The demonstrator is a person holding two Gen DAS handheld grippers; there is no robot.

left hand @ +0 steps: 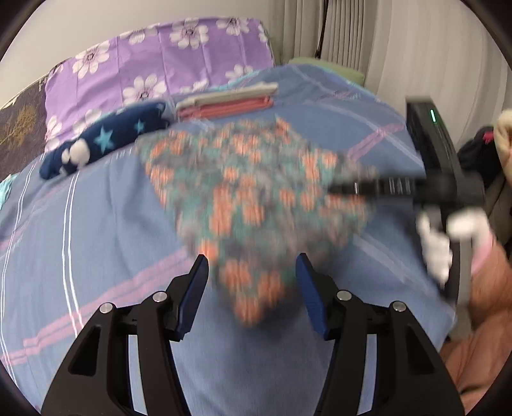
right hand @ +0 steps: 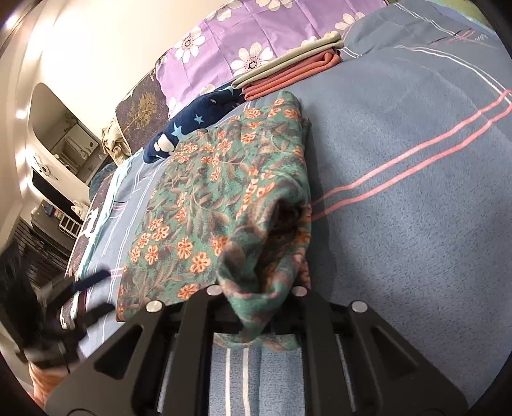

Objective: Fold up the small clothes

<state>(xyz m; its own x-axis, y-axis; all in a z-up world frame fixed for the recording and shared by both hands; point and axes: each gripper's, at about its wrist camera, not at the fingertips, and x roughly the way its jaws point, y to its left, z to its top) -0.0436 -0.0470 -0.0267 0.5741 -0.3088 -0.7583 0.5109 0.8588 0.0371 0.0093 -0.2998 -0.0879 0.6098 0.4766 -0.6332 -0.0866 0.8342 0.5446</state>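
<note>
Two grippers | bare bedspread [right hand: 416, 198] right of floral garment [right hand: 204, 204] | right gripper [right hand: 256, 307] pinches its near fold | left gripper [left hand: 252, 275] agape, apparently clear of cloth

- A bed with a blue cover crossed by pink and white stripes [left hand: 96, 204] [right hand: 400, 166].
- A purple pillowcase with white flowers [left hand: 153, 60] [right hand: 262, 28] at its head.
- A dark cushion with gold tree print [left hand: 19, 131] [right hand: 140, 108] beside it.
- Pale pleated curtains [left hand: 400, 41] behind.

Floral garment [left hand: 256, 192] motion-blurred in left wrist view; right claw [right hand: 256, 316] fingertips buried under its fabric.
</note>
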